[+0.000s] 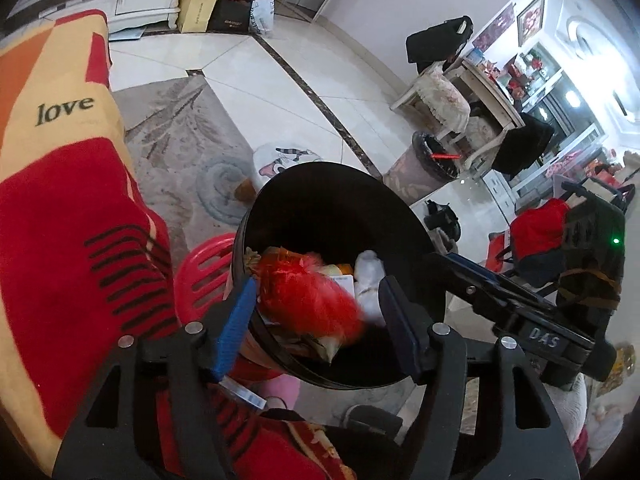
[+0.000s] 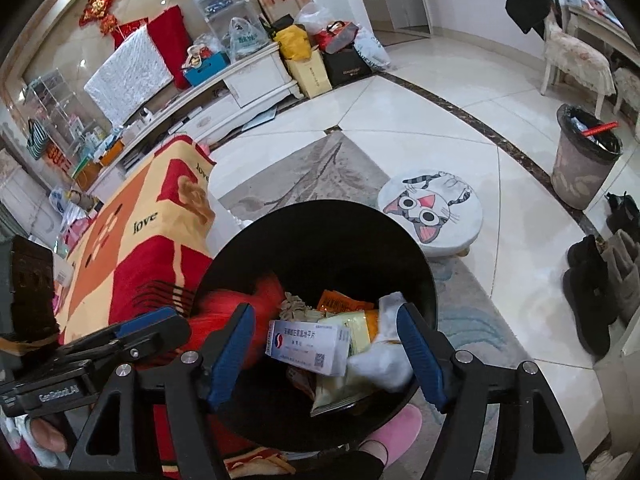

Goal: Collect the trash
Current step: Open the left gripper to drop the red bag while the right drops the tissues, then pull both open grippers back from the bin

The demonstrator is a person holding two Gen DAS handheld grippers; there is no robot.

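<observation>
Tiled living-room floor (image 2: 400, 112) with a grey rug (image 2: 320, 172); black trash bin (image 2: 320, 232) sits lower centre in both views. My left gripper (image 1: 320, 320) hangs part-open over it, a blurred red wrapper (image 1: 308, 296) between the pads, untouched. My right gripper (image 2: 328, 344) is part-open too, a white medicine box (image 2: 308, 346) loose between its pads inside the bin.

The blanket (image 1: 64, 128) reads "love"; the right claw (image 1: 468, 276) reads "DAS".

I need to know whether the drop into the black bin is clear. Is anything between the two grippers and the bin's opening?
Nothing visible blocks it. The left gripper and right gripper stand open directly above the black bin, whose mouth is uncovered; red wrapper and white box are already over it.
</observation>
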